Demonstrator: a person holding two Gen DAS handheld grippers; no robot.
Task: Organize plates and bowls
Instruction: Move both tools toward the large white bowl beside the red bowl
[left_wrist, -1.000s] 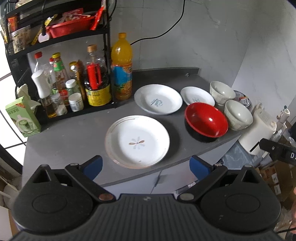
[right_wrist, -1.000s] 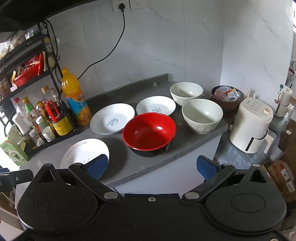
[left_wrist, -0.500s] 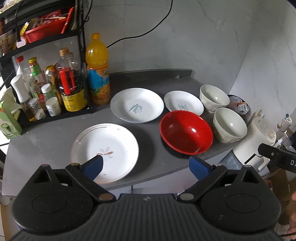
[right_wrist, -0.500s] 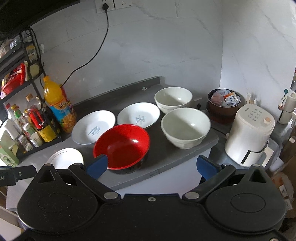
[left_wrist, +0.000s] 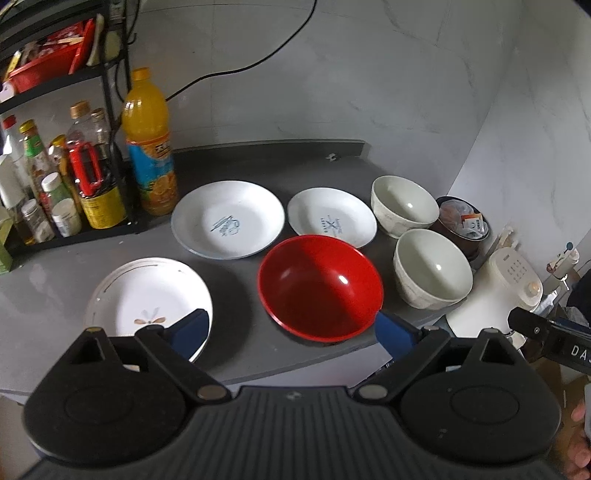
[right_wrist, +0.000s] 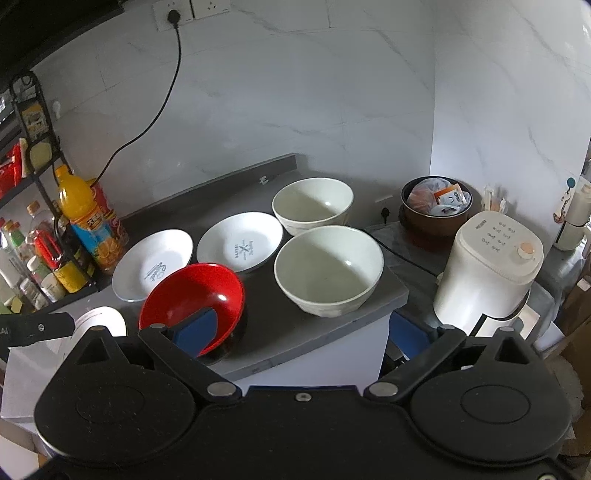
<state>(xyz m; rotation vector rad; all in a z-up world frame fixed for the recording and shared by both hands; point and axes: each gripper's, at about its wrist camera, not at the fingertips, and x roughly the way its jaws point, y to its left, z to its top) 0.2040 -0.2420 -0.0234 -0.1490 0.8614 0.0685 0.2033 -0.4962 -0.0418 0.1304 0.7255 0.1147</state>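
Both grippers are wide open and hold nothing. Left gripper (left_wrist: 291, 330) hangs at the bottom of its view, over the front edge of the grey counter (left_wrist: 240, 354). One blue finger (left_wrist: 190, 330) shows in front of the white plate with a little flower (left_wrist: 147, 295) at the lower left. Its other blue finger sits just past the red bowl (left_wrist: 319, 286) in the middle of the frame. I cannot tell if either finger touches a dish.

Right gripper (right_wrist: 301, 330) hangs at the bottom of its view too. Its left blue finger (right_wrist: 197, 328) shows in front of the red bowl, and the other finger is down by the counter's right corner.

Behind the red bowl lie two more white plates, a big one (left_wrist: 227, 219) and a smaller one (left_wrist: 332, 216), each with blue marks inside. To the right stand two cream bowls, one near (left_wrist: 432, 273) and one farther back (left_wrist: 404, 205). All the dishes sit apart, none stacked.

At the left of the left view stands an orange juice bottle (left_wrist: 149, 144) beside a black rack of bottles (left_wrist: 55, 177). A white kettle (right_wrist: 491, 273) stands at the right of the right view
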